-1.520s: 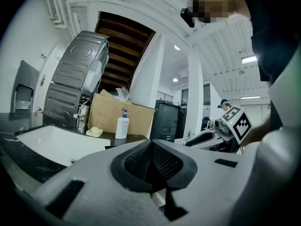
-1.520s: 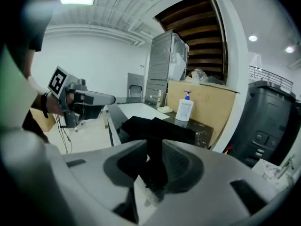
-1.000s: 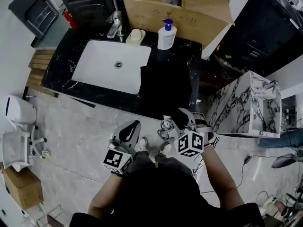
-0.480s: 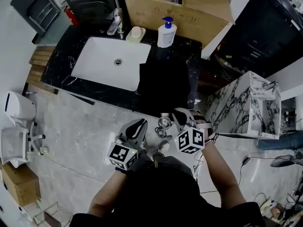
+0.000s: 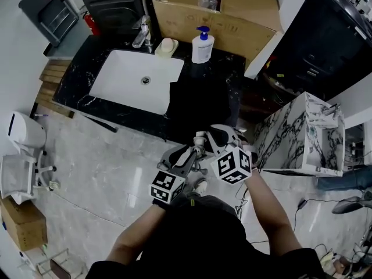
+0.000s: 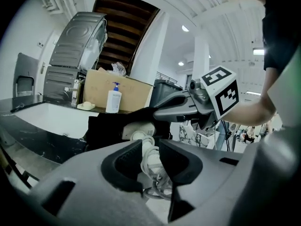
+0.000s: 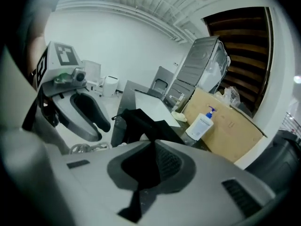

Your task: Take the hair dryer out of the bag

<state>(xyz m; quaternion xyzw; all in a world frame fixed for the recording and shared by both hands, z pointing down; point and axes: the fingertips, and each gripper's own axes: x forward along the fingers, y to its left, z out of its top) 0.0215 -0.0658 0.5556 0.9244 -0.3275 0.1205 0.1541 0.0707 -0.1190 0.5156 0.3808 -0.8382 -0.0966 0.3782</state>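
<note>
While the right gripper (image 7: 153, 147) pinches a fold of the black bag (image 5: 200, 100), its jaws have just been closing and now meet on the fabric with almost no gap. The bag lies on the dark table (image 5: 75, 80), just right of the white sink (image 5: 136, 80), and its near end hangs over the table's front edge. At that end the white dryer (image 6: 137, 128) pokes part way out of the bag's mouth, the rest of it hidden in the cloth. Its coiled cord (image 6: 151, 161) drops from it below the table's edge.

The left gripper (image 6: 150, 149) points at the dryer from the near side, just beside the right gripper. Its jaws have just been opening and stand a narrow way apart, with the cord's coils in the gap between them. The pads do not plainly press on the cord.

Behind the bag, at the back of the table, a white pump bottle (image 5: 202, 45) stands upright against a brown box (image 5: 215, 16).
</note>
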